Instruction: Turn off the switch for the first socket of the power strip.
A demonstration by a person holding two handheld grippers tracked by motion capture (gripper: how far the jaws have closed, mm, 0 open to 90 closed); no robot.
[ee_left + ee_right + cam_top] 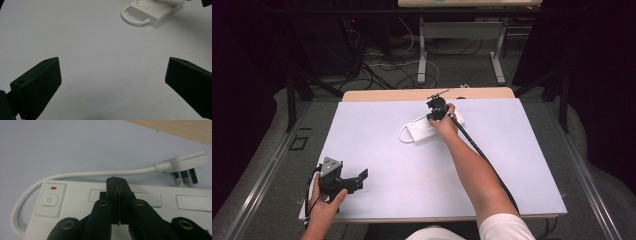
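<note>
Risk: right gripper [117, 182], jaws together over power strip [150, 202], may slip off; left gripper [112, 82] stands apart, idle.

A white-topped table [377, 150] bears a white power strip [424, 131] toward its far middle, apparently with its cord looped left.

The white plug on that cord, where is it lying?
In the right gripper view the plug lies on the white mat at upper right, just behind the power strip, near the table's bare wooden edge.
</note>
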